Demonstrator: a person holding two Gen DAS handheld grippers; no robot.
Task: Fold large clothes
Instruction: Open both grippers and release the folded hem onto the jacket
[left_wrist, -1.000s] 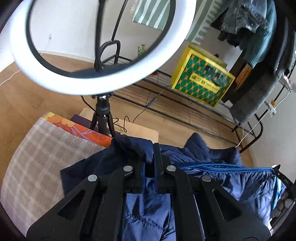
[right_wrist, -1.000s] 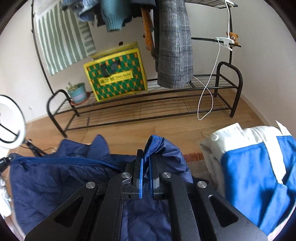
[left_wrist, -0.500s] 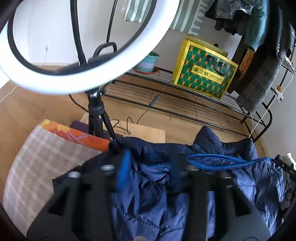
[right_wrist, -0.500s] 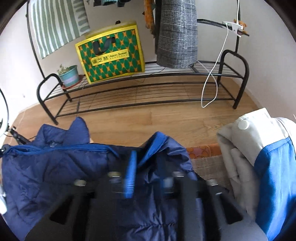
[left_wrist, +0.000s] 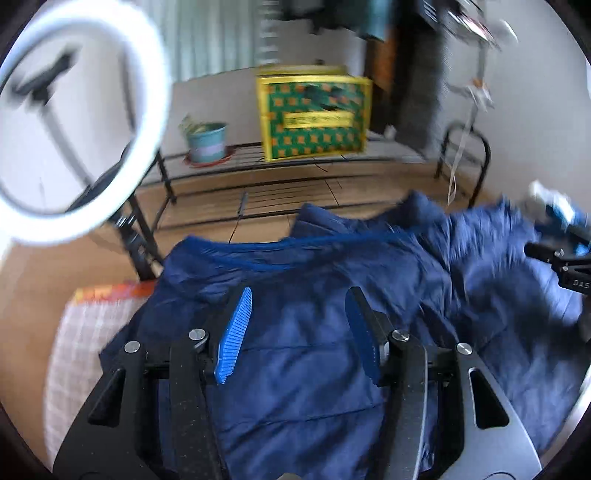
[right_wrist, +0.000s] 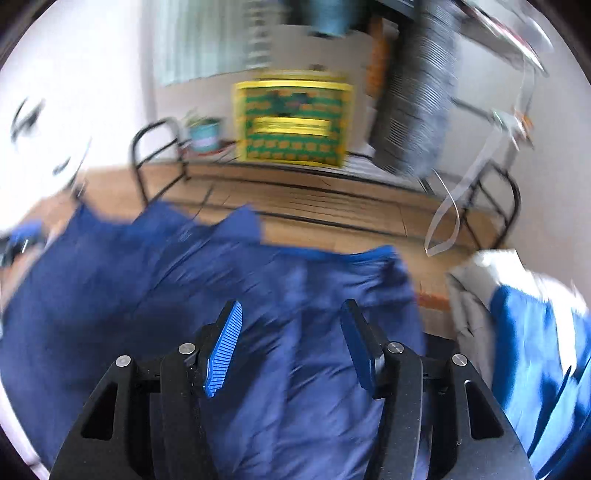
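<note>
Navy jacket (left_wrist: 314, 332): spread flat on checked cloth (left_wrist: 74, 354), collar toward far edge. Left gripper (left_wrist: 299, 332), right gripper (right_wrist: 291, 343): above jacket, jaws just opened, apart, nothing clamped.

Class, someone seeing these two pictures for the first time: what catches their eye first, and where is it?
A dark blue padded jacket fills the foreground, spread beneath both open grippers. Behind it, a yellow-and-green patterned box sits on a black rack. A white ring light looms at upper left.
</note>
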